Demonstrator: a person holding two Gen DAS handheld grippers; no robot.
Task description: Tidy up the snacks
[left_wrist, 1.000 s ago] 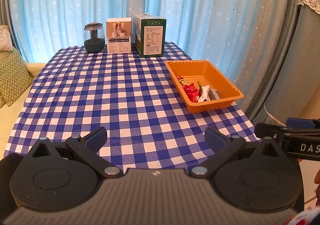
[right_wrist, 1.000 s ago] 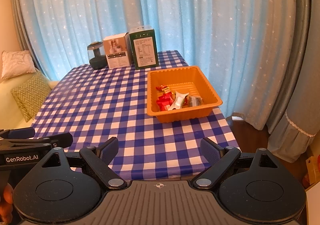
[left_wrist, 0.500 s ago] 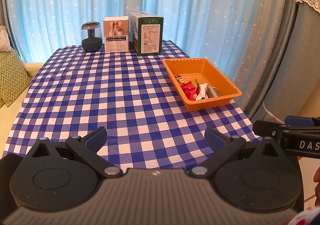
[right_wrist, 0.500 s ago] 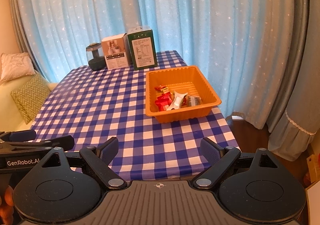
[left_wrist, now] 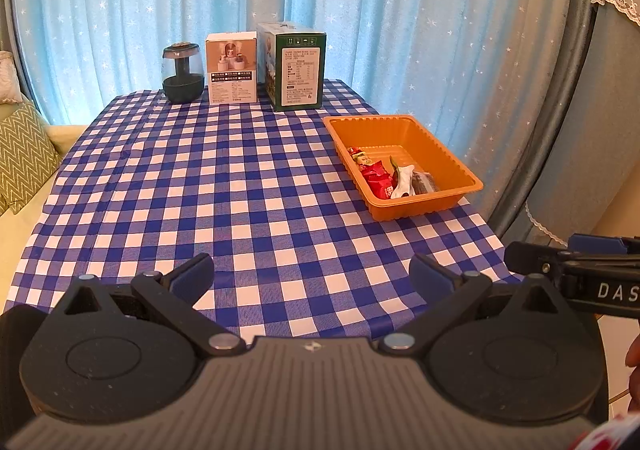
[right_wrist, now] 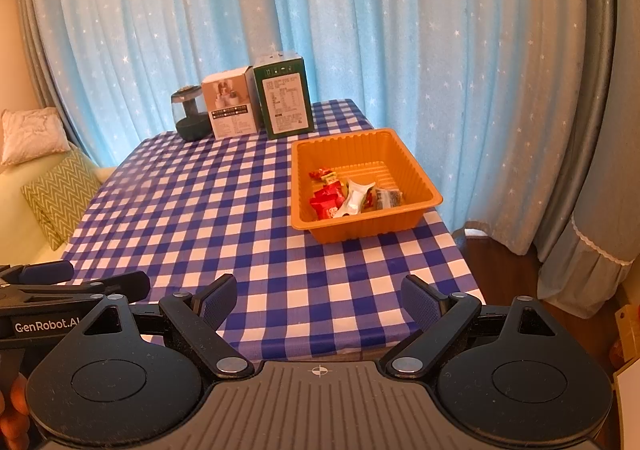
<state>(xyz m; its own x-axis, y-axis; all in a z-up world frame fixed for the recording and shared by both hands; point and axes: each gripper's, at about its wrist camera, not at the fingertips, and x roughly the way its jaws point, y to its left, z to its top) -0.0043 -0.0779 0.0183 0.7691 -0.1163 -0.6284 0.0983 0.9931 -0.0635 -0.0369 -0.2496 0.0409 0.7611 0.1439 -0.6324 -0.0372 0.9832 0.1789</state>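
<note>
Left claw (left_wrist: 312, 276) released, empty, bottom of frame over checkered table (left_wrist: 200, 190). Right claw (right_wrist: 319, 296) likewise spread, empty. Snacks (right_wrist: 352, 196) inside orange tray (right_wrist: 360, 228), centre right.

Orange tray (right_wrist: 416, 170) holds wrapped snacks (right_wrist: 352, 196) (mostly red), table's right edge.

You've got a table (left_wrist: 224, 186) under a blue-and-white checked cloth, stretching out ahead of both grippers. Directly on it, ahead and off to the right of your left gripper, sits an orange tray (left_wrist: 436, 146) near the right edge, with wrapped snacks (left_wrist: 378, 180) piled at its near end. Way out at the far end, lined up side by side: a dark rounded jar-like thing (left_wrist: 182, 72), a white box (left_wrist: 231, 68) and a green box (left_wrist: 298, 68).
</note>
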